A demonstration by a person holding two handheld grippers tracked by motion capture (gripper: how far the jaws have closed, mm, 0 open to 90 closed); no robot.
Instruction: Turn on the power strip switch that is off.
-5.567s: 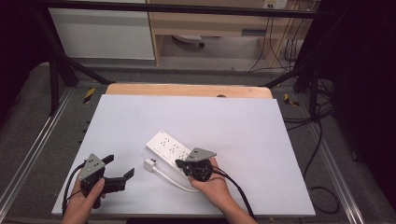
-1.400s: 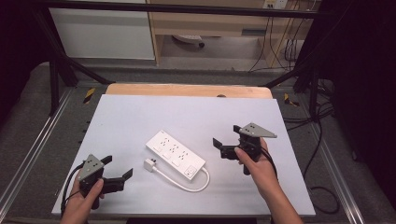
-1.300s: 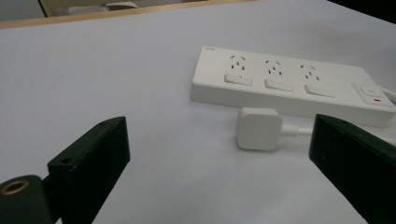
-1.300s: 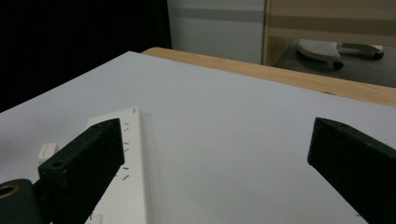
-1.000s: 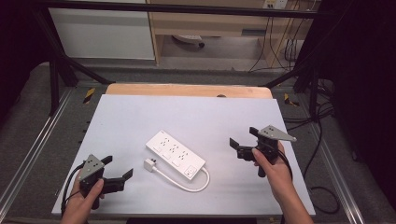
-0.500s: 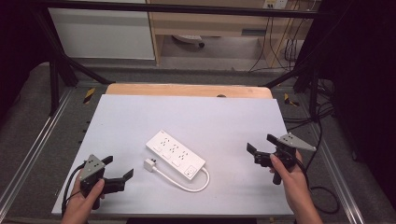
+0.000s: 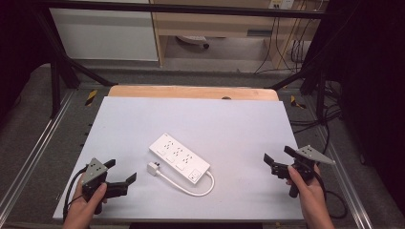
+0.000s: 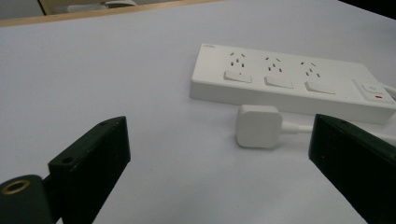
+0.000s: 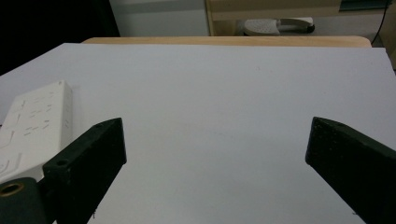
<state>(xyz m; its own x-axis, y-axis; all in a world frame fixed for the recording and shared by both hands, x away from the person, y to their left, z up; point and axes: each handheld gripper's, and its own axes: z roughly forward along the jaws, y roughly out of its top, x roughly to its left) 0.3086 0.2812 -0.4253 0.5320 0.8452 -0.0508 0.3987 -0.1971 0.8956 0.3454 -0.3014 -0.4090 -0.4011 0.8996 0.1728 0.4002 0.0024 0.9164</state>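
Strip (image 7: 179, 158) between spread grippers (image 7: 118, 177) (image 7: 276, 161)

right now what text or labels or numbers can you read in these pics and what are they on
No text can be read.
Power strip: a small mark at its far corner, too small and blurred to read.
Power strip switch: a faint symbol and a red mark, no letters legible.
Plug: plain white, no marking visible.
Both tongs, left and right: no labels visible.
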